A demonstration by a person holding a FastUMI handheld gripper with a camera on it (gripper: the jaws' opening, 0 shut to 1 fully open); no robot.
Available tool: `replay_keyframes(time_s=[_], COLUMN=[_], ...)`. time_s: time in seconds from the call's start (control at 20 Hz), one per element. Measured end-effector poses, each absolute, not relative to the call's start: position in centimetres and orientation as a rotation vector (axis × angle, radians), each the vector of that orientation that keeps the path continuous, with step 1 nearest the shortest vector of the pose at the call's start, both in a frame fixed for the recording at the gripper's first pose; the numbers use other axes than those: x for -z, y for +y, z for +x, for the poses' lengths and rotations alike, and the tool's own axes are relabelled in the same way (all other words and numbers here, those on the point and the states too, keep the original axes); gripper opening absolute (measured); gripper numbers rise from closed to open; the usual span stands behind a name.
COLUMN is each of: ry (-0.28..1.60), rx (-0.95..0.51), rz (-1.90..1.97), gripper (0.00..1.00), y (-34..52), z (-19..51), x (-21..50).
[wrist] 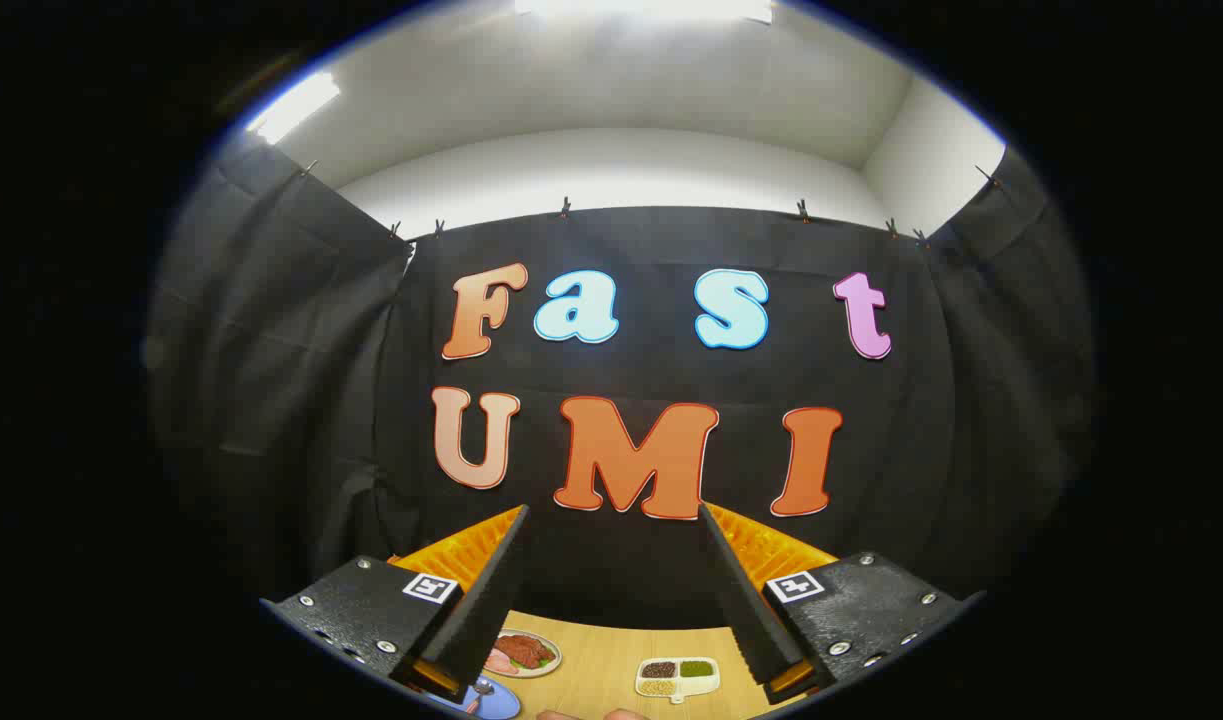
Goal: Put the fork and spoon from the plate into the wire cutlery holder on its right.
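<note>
Presently: gripper [611,590], fingers spread wide, holding nothing, aimed high at the booth wall. Below them, pale wooden table [596,665]; round blue plate [496,700] with a utensil handle, beside the left finger. Beyond: oval dish of food [523,653]; white divided tray [677,677]. Advice: tilt down toward the plate before closing.

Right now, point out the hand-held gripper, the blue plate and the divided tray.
hand-held gripper [613,590]: gripper view, open gap between fingertips.
blue plate [499,700]: gripper view, rim.
divided tray [677,677]: gripper view, centre divider.

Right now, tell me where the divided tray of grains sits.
In the gripper view, the divided tray sits on the wooden table, low between the open gripper's fingers, right of the food plate.
</note>
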State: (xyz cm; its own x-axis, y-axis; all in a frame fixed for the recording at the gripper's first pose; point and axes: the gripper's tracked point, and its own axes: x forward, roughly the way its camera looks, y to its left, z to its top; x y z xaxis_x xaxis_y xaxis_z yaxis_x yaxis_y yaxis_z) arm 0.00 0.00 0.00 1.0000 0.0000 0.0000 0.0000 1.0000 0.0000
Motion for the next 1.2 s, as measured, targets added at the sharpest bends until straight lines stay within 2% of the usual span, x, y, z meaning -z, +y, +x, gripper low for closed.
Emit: replay_keyframes(time_s=[0.9,1.2], ry=[0.061,0.208], rx=[-0.011,-0.051], rz=[0.055,0.020], gripper=[0.96,0.96], y=[0.7,3.2], z=[0.6,0.7], x=[1.1,6.9])
